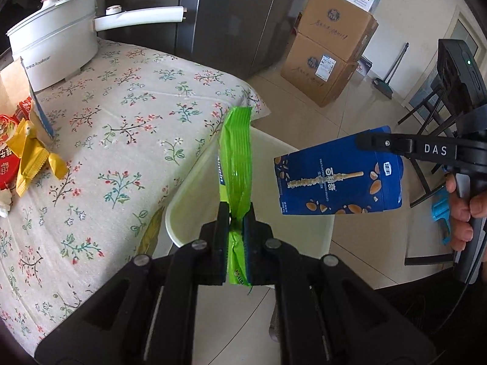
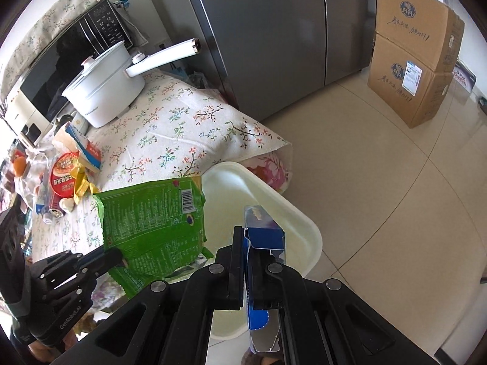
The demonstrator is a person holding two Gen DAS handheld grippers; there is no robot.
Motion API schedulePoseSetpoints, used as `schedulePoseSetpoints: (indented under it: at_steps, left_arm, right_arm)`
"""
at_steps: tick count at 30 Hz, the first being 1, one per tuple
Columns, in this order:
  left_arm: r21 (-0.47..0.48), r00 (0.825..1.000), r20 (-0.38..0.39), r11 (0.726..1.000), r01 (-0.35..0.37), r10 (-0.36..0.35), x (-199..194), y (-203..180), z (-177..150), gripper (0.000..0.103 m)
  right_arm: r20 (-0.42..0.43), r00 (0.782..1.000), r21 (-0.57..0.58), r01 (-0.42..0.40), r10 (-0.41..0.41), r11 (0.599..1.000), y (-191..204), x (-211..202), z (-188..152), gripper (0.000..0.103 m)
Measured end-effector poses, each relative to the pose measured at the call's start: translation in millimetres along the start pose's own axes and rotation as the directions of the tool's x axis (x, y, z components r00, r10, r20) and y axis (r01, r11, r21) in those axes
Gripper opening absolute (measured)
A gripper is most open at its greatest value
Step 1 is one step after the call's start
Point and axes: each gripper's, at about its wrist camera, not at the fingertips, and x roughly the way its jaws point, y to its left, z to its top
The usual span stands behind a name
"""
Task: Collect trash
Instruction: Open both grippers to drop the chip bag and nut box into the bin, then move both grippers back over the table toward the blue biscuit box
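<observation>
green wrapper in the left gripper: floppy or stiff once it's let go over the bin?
Likely floppy: the green wrapper crumples where the left gripper pinches it. Probably light: the thin film stands up on its own. It may flutter rather than drop straight, so release low over the bin.

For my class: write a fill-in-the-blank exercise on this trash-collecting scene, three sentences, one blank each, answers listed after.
1. The left gripper is shut on a ____ wrapper.
2. The right gripper holds a flattened ____ snack box.
3. Both pieces hang above a pale ____ beside the floral-clothed table.

Missing words: green; blue; bin
</observation>
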Motion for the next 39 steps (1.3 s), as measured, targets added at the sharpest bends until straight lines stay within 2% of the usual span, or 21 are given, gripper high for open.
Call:
schedulePoseSetpoints:
  at_steps: [5, 6, 8, 9, 10, 11, 14, 16, 20, 22, 24, 26, 39]
  left_arm:
    - [0.031, 1.000, -0.015, 1.000, 0.000, 0.000, 7.5, 1.0, -1.3, 0.010]
    - [0.042, 1.000, -0.015, 0.999, -0.021, 0.021, 6.6, 0.6, -1.1, 0.011]
    - [0.065, 0.997, -0.004, 0.995, -0.078, 0.078, 4.0, -0.9, -2.7, 0.029]
    - [0.073, 0.994, 0.006, 0.991, -0.110, 0.109, 2.2, 0.4, -2.8, 0.049]
    - [0.073, 0.990, 0.024, 0.987, -0.141, 0.140, -1.4, 2.2, -3.0, 0.064]
    - [0.070, 0.986, 0.042, 0.984, -0.162, 0.159, -5.5, 4.5, -3.0, 0.070]
    - [0.055, 0.981, 0.046, 0.980, -0.191, 0.188, -12.9, 14.3, -1.6, 0.071]
    - [0.041, 0.975, 0.051, 0.975, -0.216, 0.214, -16.7, 21.2, -1.7, 0.077]
    - [0.025, 0.965, 0.053, 0.966, -0.259, 0.257, -20.9, 31.1, -1.6, 0.081]
    - [0.022, 0.960, 0.053, 0.961, -0.276, 0.274, -24.2, 33.4, -2.4, 0.081]
    - [0.016, 0.958, 0.054, 0.959, -0.282, 0.280, -27.4, 35.7, -2.7, 0.081]
    - [0.007, 0.958, 0.056, 0.959, -0.283, 0.282, -31.4, 39.1, -4.0, 0.081]
    - [-0.044, 0.943, 0.053, 0.944, -0.326, 0.328, -51.7, 66.9, -7.3, 0.084]
  right_arm:
    - [-0.012, 1.000, -0.004, 0.007, -0.007, 1.000, 2.5, 5.0, 0.1, 0.002]
    - [-0.013, 1.000, -0.005, 0.007, -0.007, 1.000, 2.9, 5.3, 0.5, 0.002]
    - [-0.012, 1.000, -0.005, 0.007, -0.007, 1.000, 4.0, 5.3, 0.5, 0.002]
    - [-0.011, 1.000, -0.005, 0.007, -0.007, 1.000, 4.2, 5.1, 0.7, 0.002]
    - [-0.012, 1.000, -0.005, 0.007, -0.007, 1.000, 4.0, 5.3, 0.5, 0.002]
    - [-0.012, 1.000, -0.006, 0.007, -0.007, 1.000, 4.3, 5.3, 0.7, 0.002]
    - [-0.014, 1.000, -0.011, 0.007, -0.007, 1.000, 6.2, 5.6, 1.4, 0.002]
    - [-0.015, 1.000, -0.011, 0.008, -0.009, 1.000, 7.5, 6.2, 1.8, 0.002]
    - [-0.013, 1.000, -0.005, 0.022, -0.022, 1.000, 8.8, 7.2, 4.1, 0.003]
    - [-0.028, 0.999, 0.013, 0.022, -0.021, 1.000, 7.8, 9.6, 5.5, 0.013]
    - [-0.032, 0.999, 0.036, 0.007, -0.006, 0.999, 7.0, 10.5, 6.4, 0.043]
    - [-0.016, 1.000, 0.037, 0.009, -0.008, 0.999, 9.8, 8.4, 7.6, 0.056]
    - [-0.008, 1.000, -0.018, 0.011, -0.012, 1.000, 40.4, 8.5, 14.2, 0.070]
